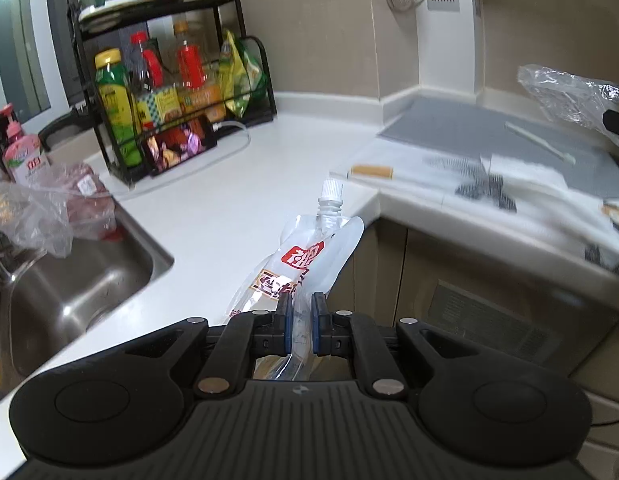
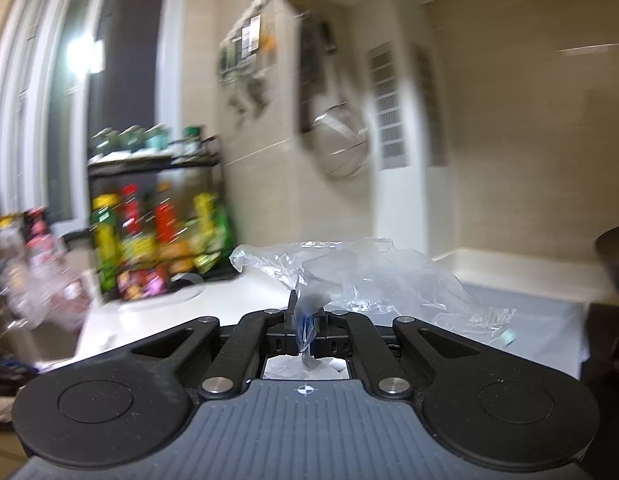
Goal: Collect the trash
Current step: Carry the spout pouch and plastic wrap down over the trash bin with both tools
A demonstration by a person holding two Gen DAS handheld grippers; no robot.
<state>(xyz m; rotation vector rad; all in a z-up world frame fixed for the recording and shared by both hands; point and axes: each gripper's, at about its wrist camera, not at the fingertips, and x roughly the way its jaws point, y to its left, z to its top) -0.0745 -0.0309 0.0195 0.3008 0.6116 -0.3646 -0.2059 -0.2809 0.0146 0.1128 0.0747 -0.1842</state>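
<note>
- Your left gripper [image 1: 300,309] was pinched on the pouch [image 1: 299,258], an empty clear spout pouch with a white cap; the pads gripped the flat lower film, and the spout end stood up and away from the fingers, above the counter [image 1: 229,200] edge.
- The pouch looked light and limp: thin film that folds, with only the spout neck stiff. Judged slippery under the pads; a grip nearer the spout shoulder would likely wag less.
- Your right gripper [image 2: 305,316] was pressed shut on a twisted corner of the bag [image 2: 361,276], a crumpled clear plastic bag held in the air over the counter.
- The bag looked near weightless, soft and prone to billow; a bunched twist holds better than a single layer, which may slide out.
- Nothing here appeared fragile; the judged risk was slip, not breakage.
- More film lay by the sink [image 1: 81,280]; whether it was trash you could not tell.
</note>
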